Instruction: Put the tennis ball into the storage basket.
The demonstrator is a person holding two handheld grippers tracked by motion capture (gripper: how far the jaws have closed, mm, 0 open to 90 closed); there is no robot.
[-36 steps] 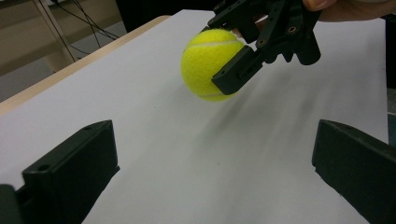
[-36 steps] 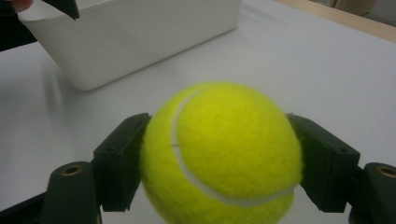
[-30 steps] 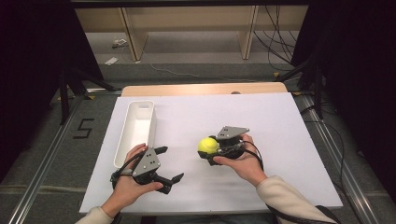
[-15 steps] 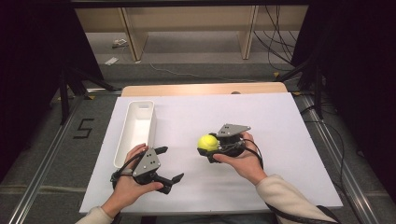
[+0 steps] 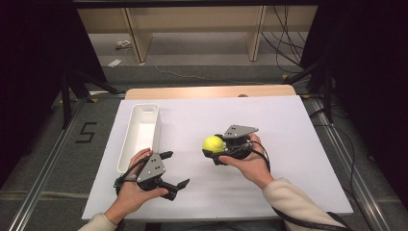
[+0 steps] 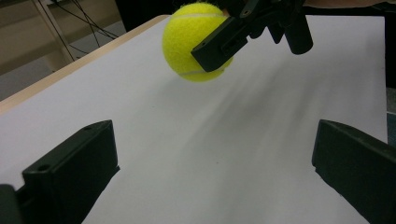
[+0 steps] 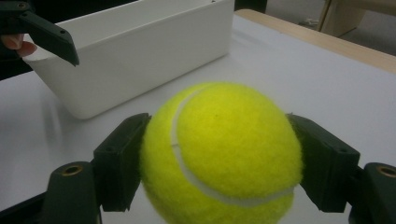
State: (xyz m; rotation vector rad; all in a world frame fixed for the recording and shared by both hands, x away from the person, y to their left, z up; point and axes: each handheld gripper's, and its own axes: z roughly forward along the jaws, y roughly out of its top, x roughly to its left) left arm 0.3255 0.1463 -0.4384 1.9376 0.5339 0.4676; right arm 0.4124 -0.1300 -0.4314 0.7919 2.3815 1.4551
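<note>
Jaws of our right gripper are clamping the tennis ball above the white table; we are holding our left gripper spread wide, empty, near the white bin.

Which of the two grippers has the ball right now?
The right gripper: its jaws are clamped on either side of the yellow tennis ball, lifted off the table. The left gripper is open and holds nothing.

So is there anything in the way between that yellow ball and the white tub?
Nothing visible does. The right gripper holds the tennis ball; bare white table lies between it and the tub.
</note>
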